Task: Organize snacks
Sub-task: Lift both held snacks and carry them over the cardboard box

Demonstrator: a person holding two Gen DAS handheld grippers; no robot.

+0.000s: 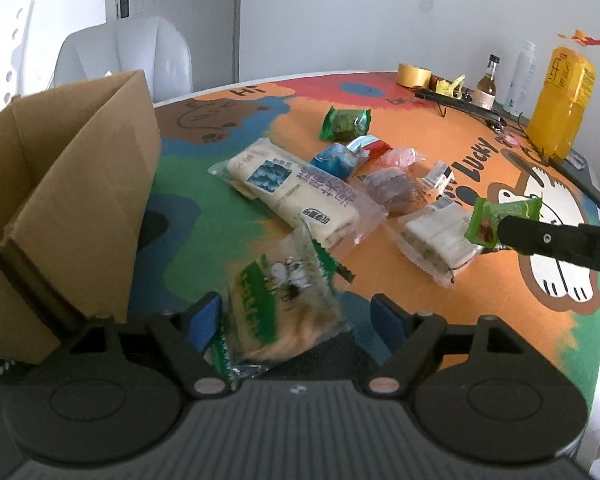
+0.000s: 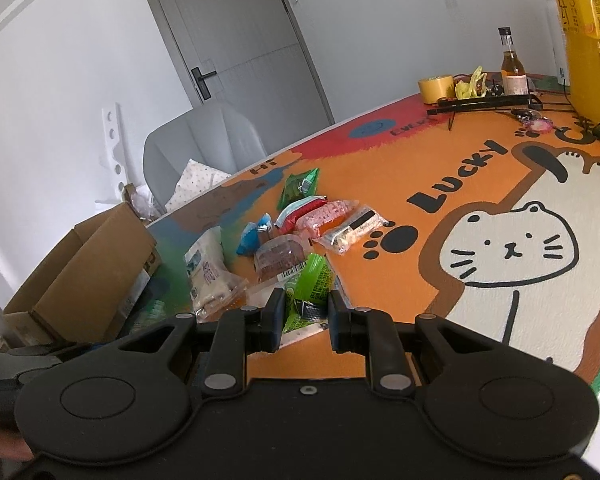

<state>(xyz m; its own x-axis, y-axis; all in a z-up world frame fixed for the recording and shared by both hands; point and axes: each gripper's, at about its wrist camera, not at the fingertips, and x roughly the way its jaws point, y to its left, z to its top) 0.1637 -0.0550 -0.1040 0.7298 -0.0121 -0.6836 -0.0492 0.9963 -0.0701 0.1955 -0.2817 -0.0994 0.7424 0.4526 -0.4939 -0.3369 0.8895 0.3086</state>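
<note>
Snack sorting, two-gripper stage. The left gripper point(image 1: 296, 316) has its jaws spread wide around a green-and-clear bread packet point(image 1: 278, 312); its left pad seems to touch the wrapper, its right pad stands clear, so it is not pinched. The cardboard box point(image 1: 72, 200), open-topped at 9 o'clock of this gripper, is judged the destination, which explains the packet's place close beside its wall. The right gripper point(image 2: 303, 314) has its jaws drawn in on a small green packet point(image 2: 312, 290), raised clear of the table point(image 2: 440, 168), ready to be carried. The remaining snacks lie in a loose pile at mid-table, between 11 and 1 o'clock of the left gripper, including a long white bread packet point(image 1: 296, 188) nearest the box.
</note>
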